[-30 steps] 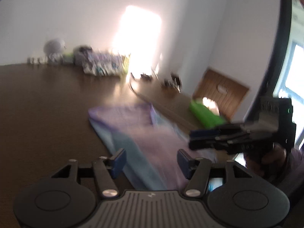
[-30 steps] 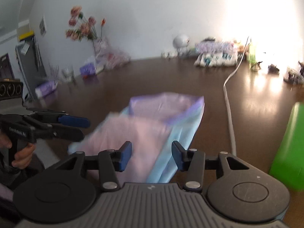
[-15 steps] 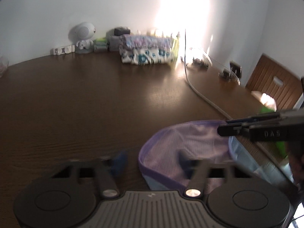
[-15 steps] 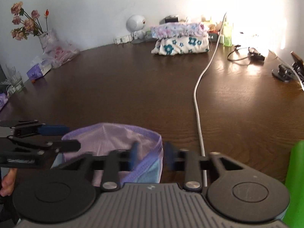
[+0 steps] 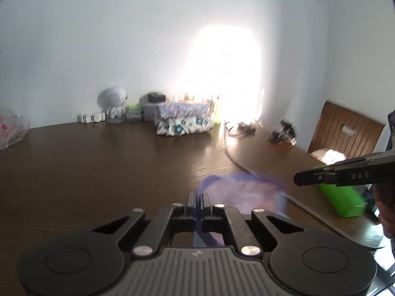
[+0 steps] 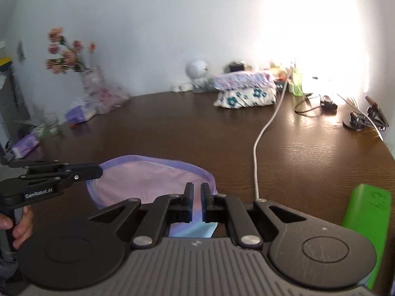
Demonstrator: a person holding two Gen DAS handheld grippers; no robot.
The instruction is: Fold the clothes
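Lilac garment [image 6: 153,180] with a purple band along its edge and a pale blue layer beneath, lying low over the near part of the dark desk [image 6: 197,128], its far edge bowed in an arc. Blurred in the left wrist view [image 5: 243,190], so apparently in motion there. Pinched at the near left side by the left gripper [image 5: 198,206], clenched on the fabric with purple cloth showing between and below its pads. Near right side between the pads of the right gripper [image 6: 196,201], drawn close with a narrow gap and blue and lilac cloth visible in it; most likely grasping the garment, though contact on the pads not fully clear.

Step in hand, as a judgement: a two-handed hold on one edge, either lifting to spread the piece or carrying that edge over for a fold. Impossible to settle which from these views.

Next move calls for: equal tension between both grips, level height, no snagging on the white cable [image 6: 259,133] just beside the cloth on the right, and clearance from the green object [image 6: 365,212] further right.

Beyond: folded floral stack [image 6: 244,91] at the far wall, small white figure [image 6: 197,70], flowers in a vase [image 6: 71,54] far left.
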